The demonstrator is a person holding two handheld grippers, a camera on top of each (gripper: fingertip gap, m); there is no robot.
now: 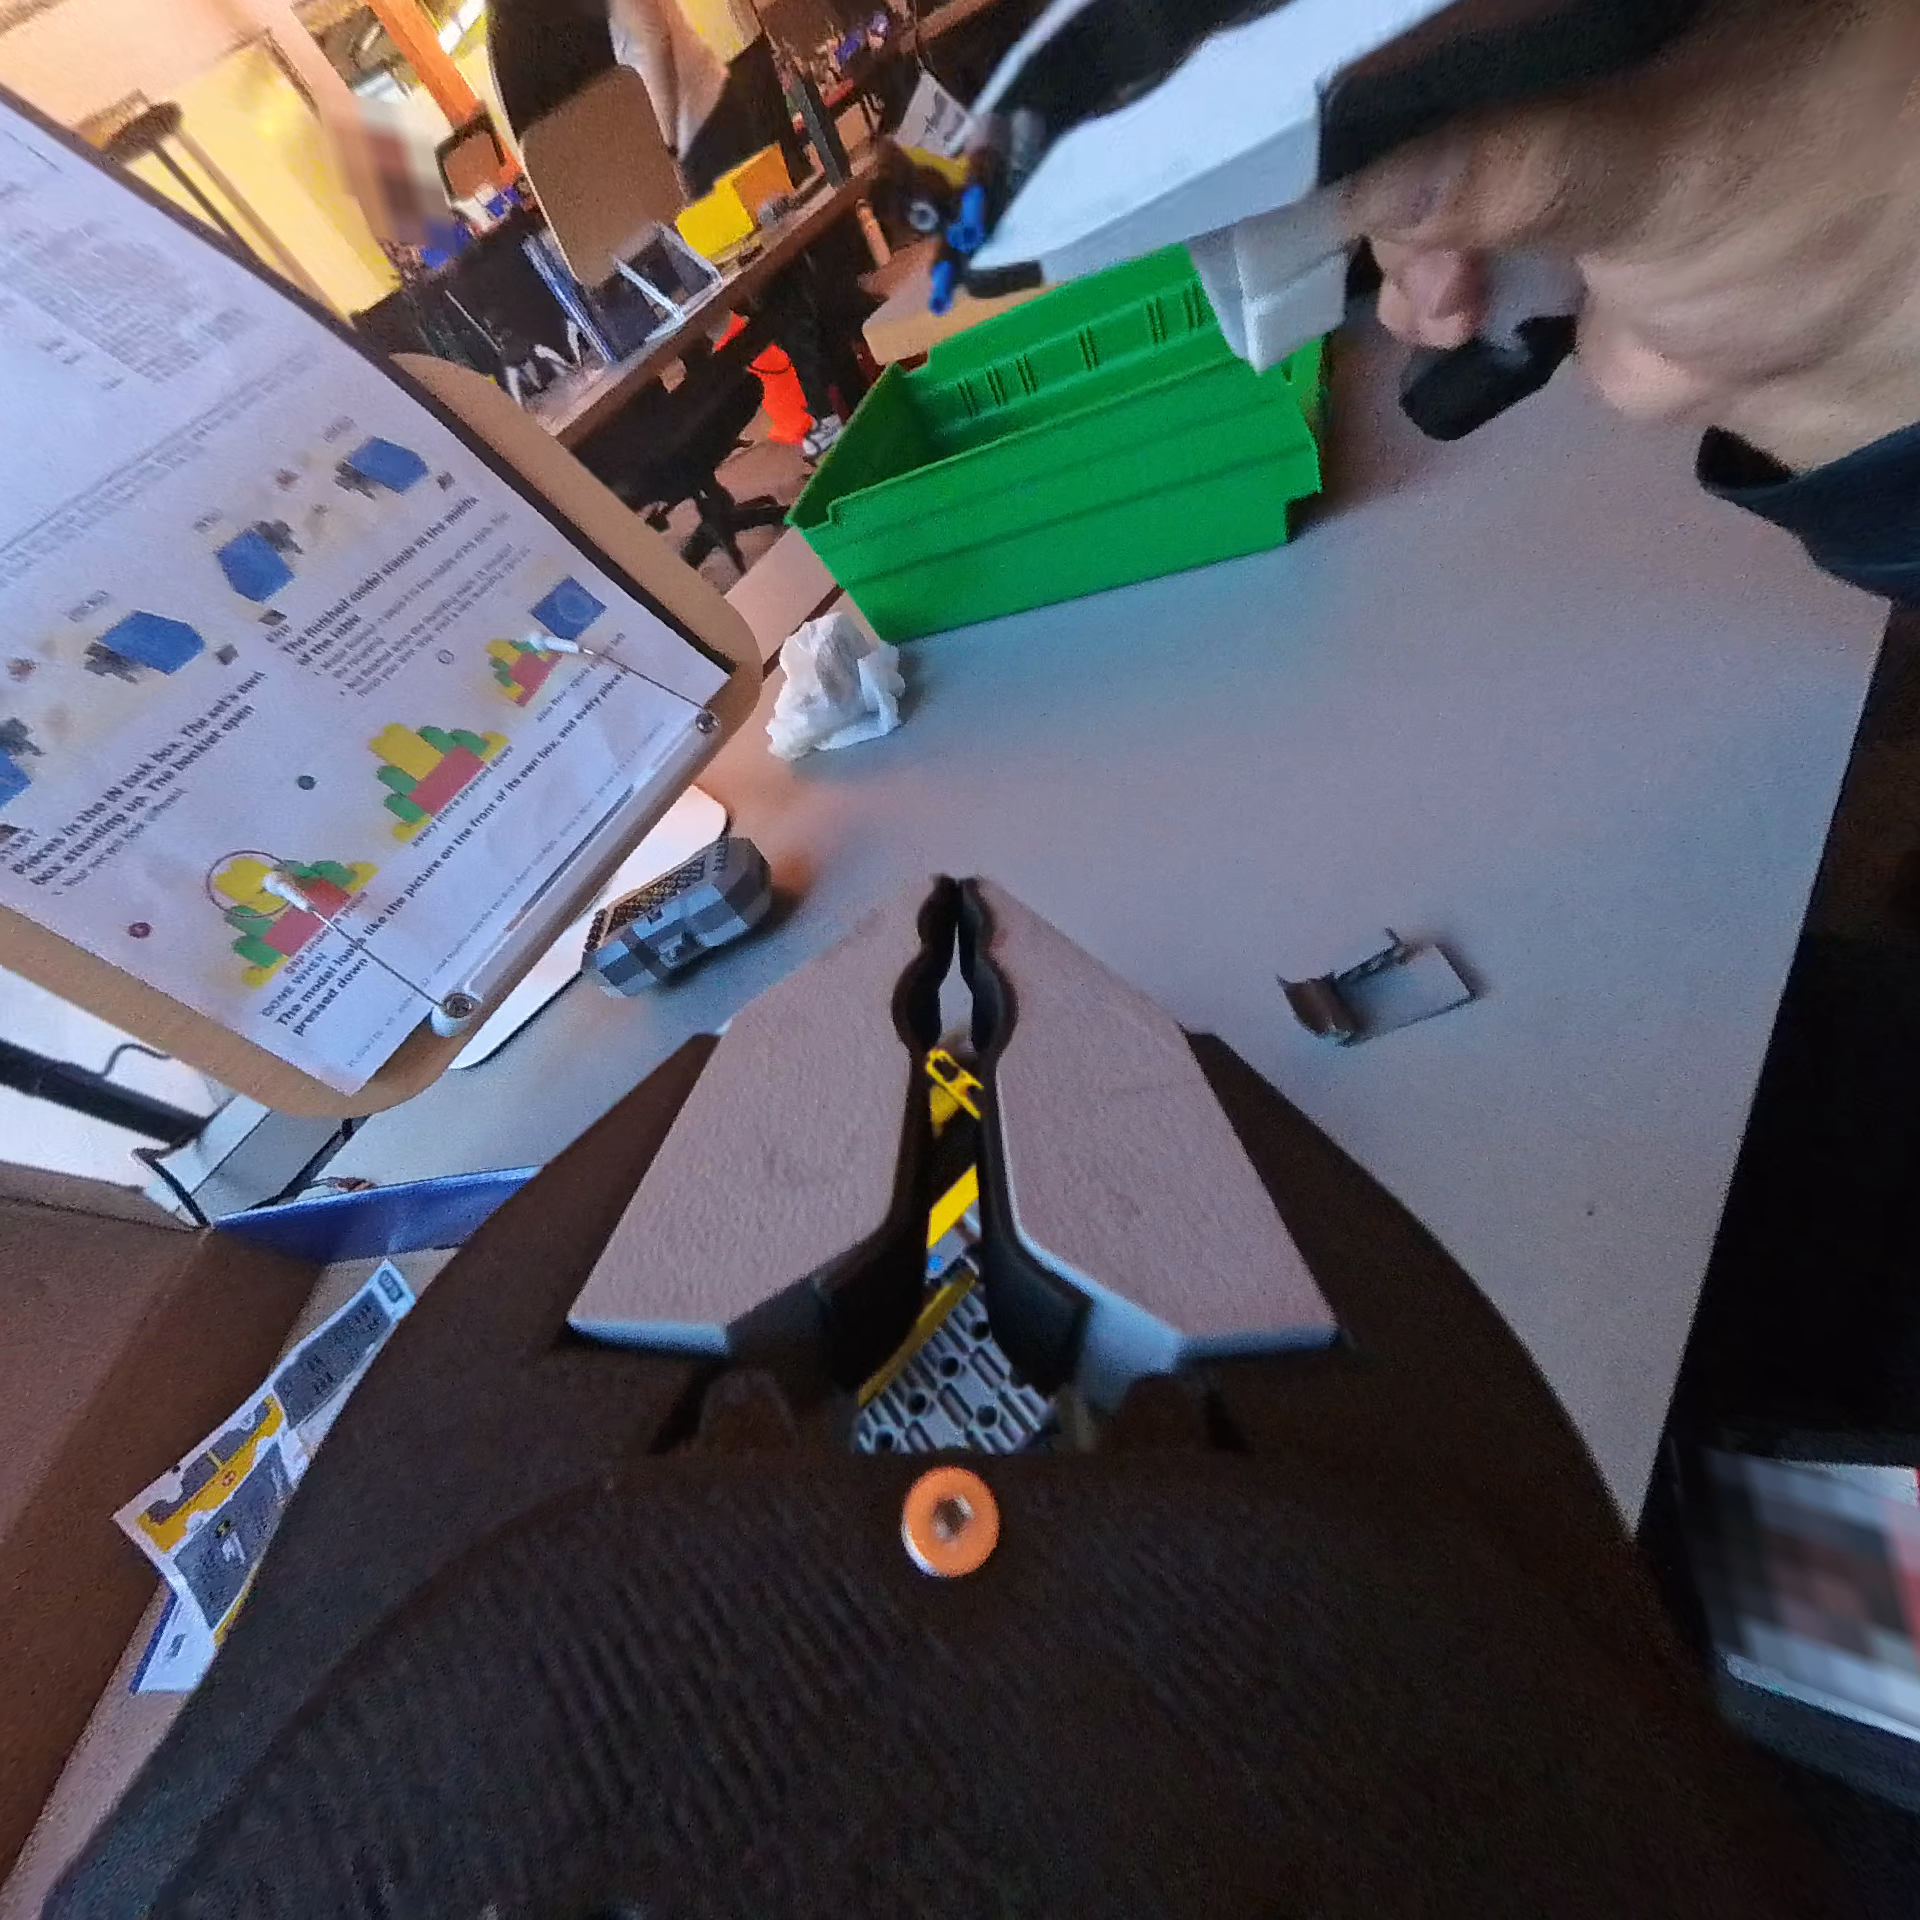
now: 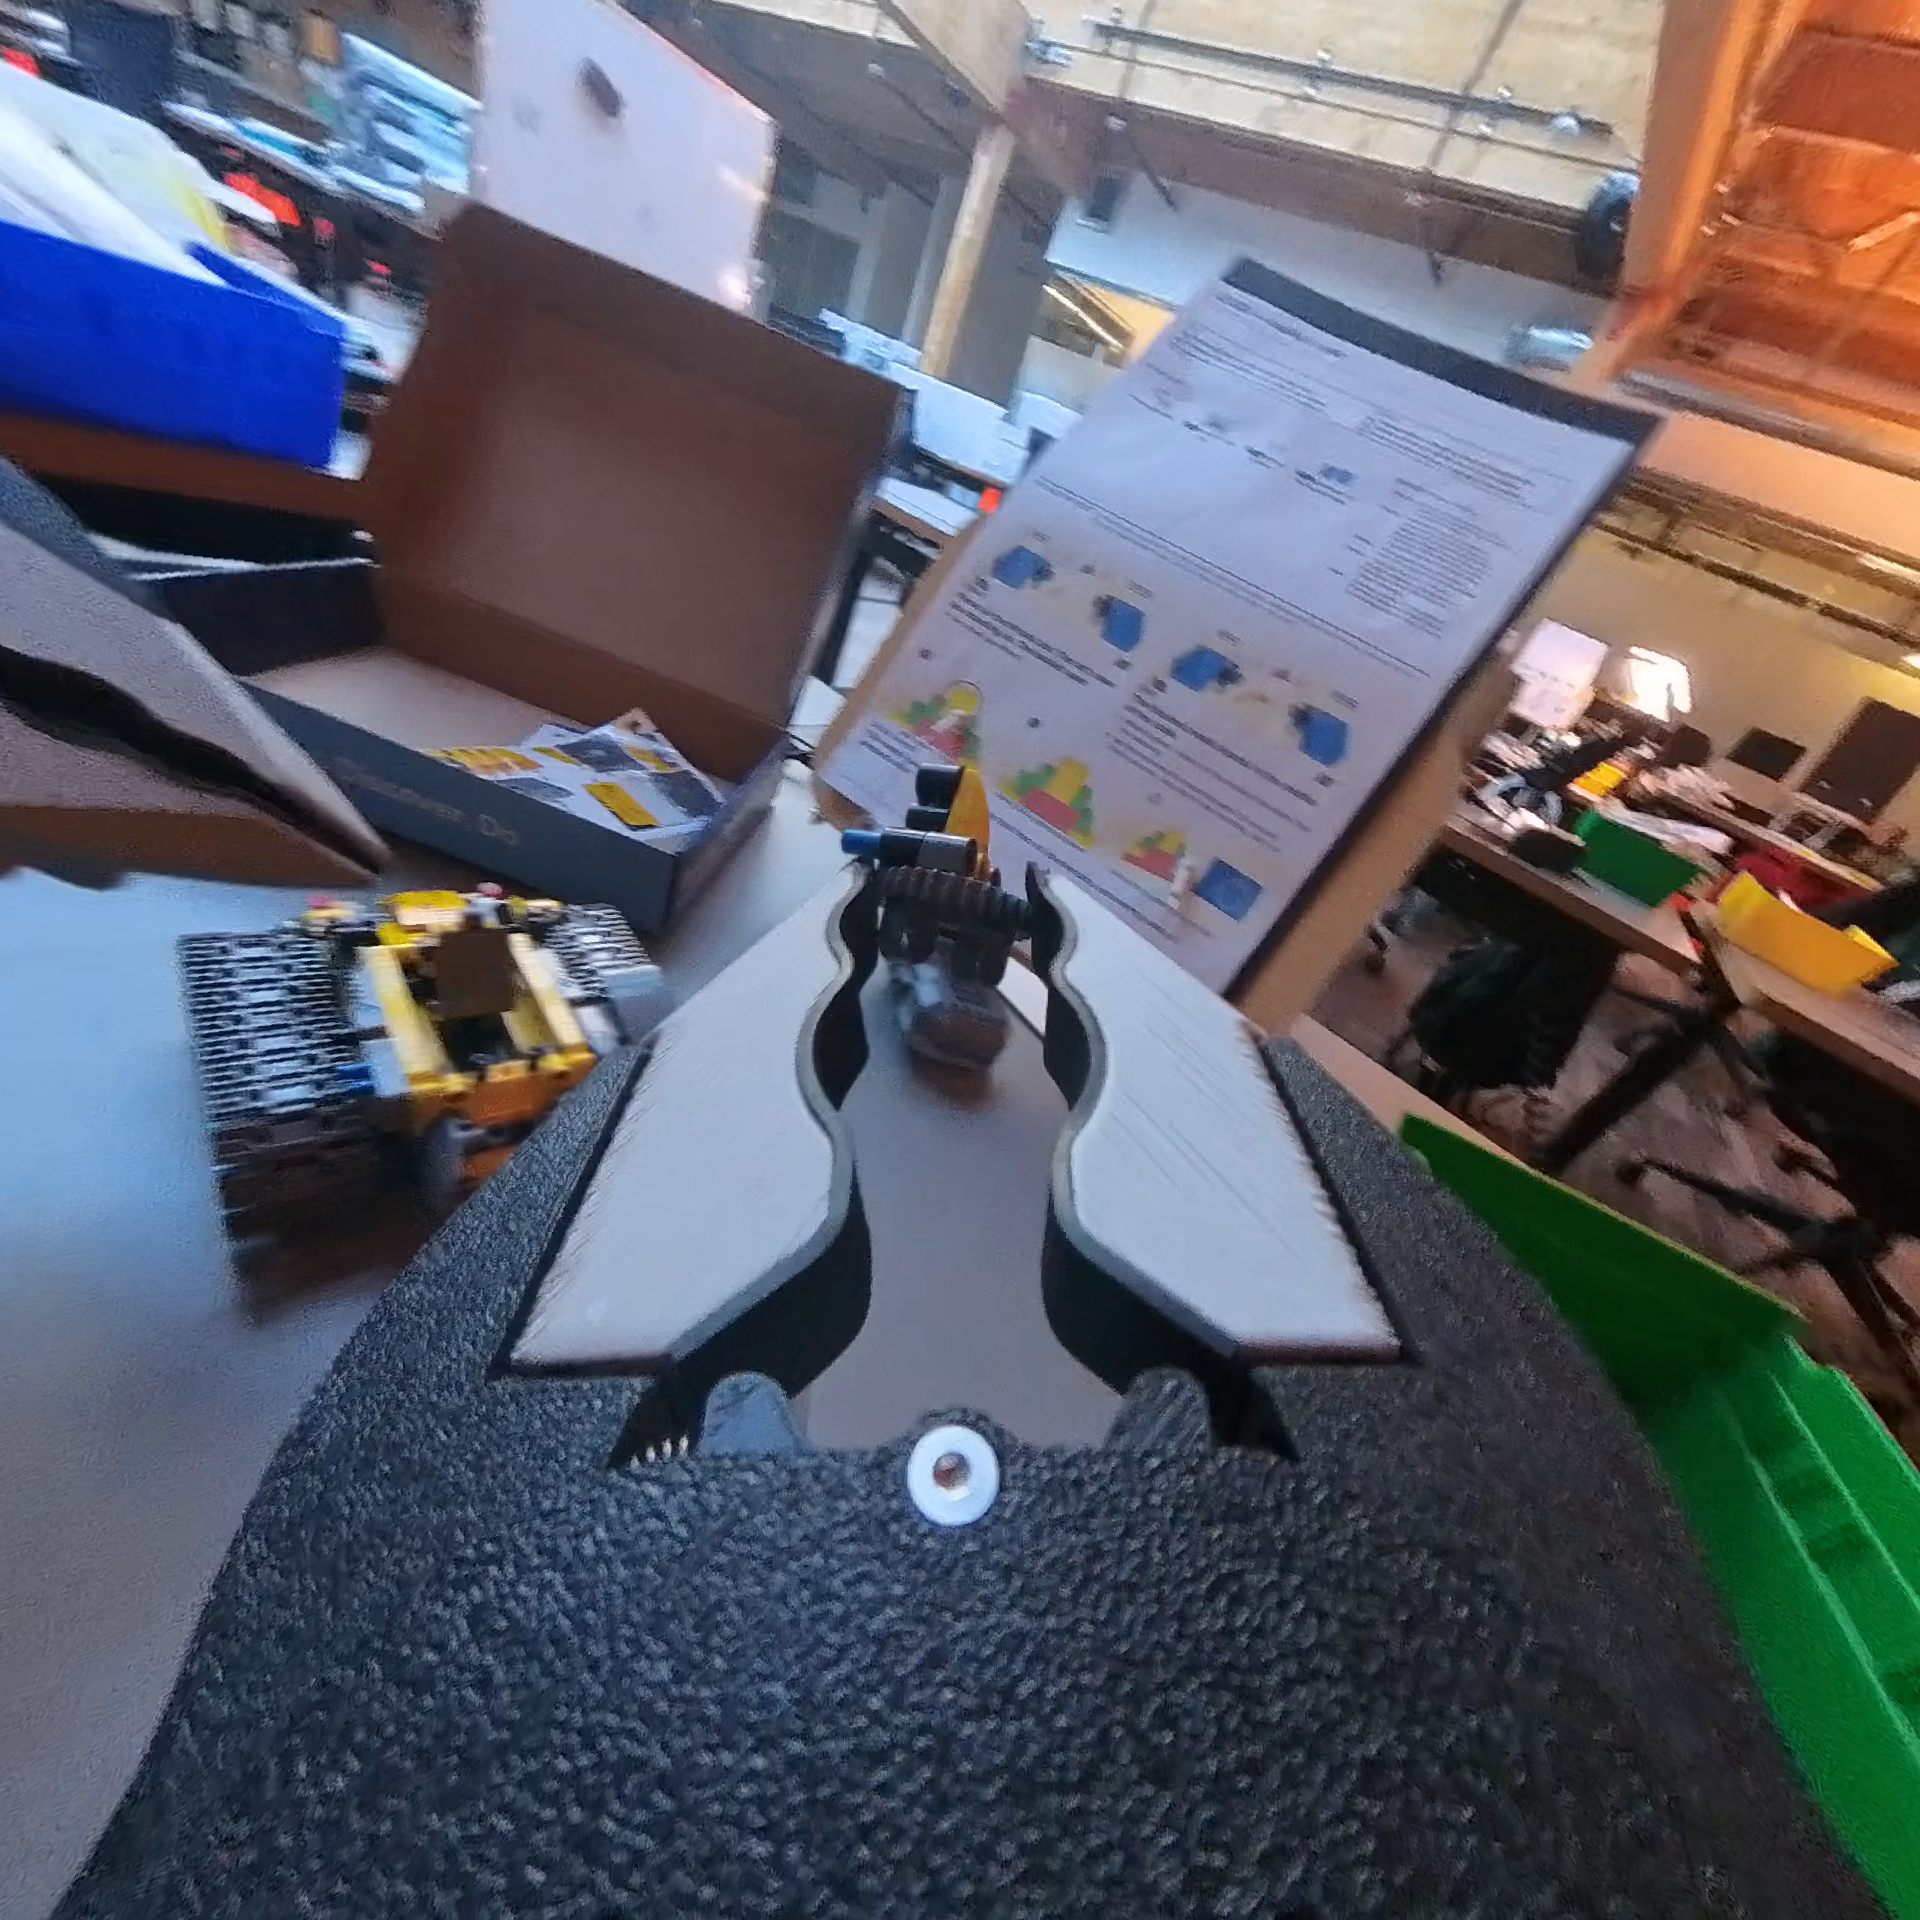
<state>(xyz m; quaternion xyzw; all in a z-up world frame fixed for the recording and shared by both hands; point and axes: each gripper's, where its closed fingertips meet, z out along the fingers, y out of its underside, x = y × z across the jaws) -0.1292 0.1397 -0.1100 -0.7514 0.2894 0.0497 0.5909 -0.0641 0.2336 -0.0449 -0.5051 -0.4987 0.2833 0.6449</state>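
A cluttered workshop is seen behind a grey desk (image 1: 1351, 727). The left gripper (image 1: 958, 914) is shown with fingers pressed together at the tips, nothing gripped there. The right gripper (image 2: 948, 904) is closed partway on a small dark brick assembly (image 2: 940, 883), raised off the desk. A yellow tracked brick vehicle (image 2: 405, 1029) is noted left of the right fingers, directly under the left ones. A green bin (image 1: 1060, 468) is noted farther off.

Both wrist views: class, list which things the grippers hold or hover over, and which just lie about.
Held or nearest:
small gear assembly, gripped by right gripper
tracked yellow model, beneath shut left gripper

Lying about:
green bin
crumpled tissue
grey brick block
instruction board
open box
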